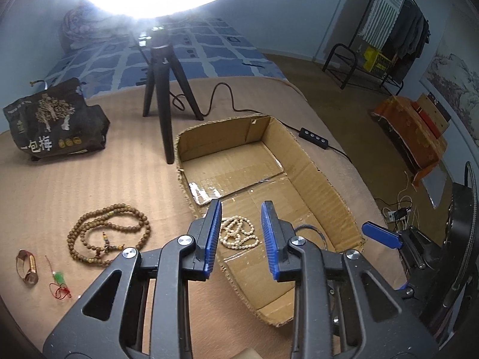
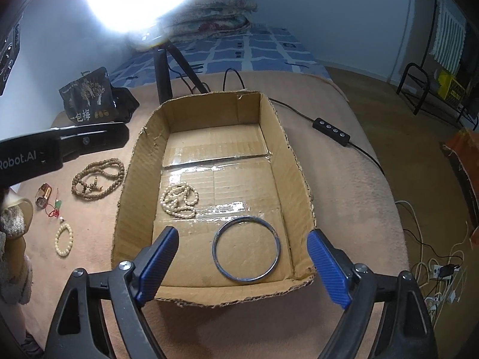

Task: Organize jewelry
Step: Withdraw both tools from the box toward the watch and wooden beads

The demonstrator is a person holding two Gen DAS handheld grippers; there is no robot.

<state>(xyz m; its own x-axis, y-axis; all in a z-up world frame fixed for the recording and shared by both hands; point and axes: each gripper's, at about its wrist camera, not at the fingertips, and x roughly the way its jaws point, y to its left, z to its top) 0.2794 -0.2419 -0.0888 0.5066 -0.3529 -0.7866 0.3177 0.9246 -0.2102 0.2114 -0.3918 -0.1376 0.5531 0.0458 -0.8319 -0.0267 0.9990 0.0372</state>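
An open cardboard box (image 2: 296, 161) lies on the tan blanket; it also shows in the left wrist view (image 1: 323, 179). Inside it lie a cream bead necklace (image 2: 179, 199) (image 1: 238, 233) and a metal bangle (image 2: 247, 249). My left gripper (image 1: 241, 220) is open and empty, hovering above the cream necklace. My right gripper (image 2: 242, 246) is wide open and empty over the box's near end, above the bangle. On the blanket left of the box lie a brown bead necklace (image 1: 109, 233) (image 2: 98, 178), a small cream bracelet (image 2: 63, 239), a reddish band (image 1: 27, 270) and a green pendant on red cord (image 1: 60, 282).
A ring light on a black tripod (image 1: 163, 101) stands behind the box, its cable and switch (image 1: 313, 134) running right. A dark printed bag (image 1: 57, 119) sits at the back left. The bed's edge drops to the floor on the right, with cables and a power strip (image 2: 440, 272).
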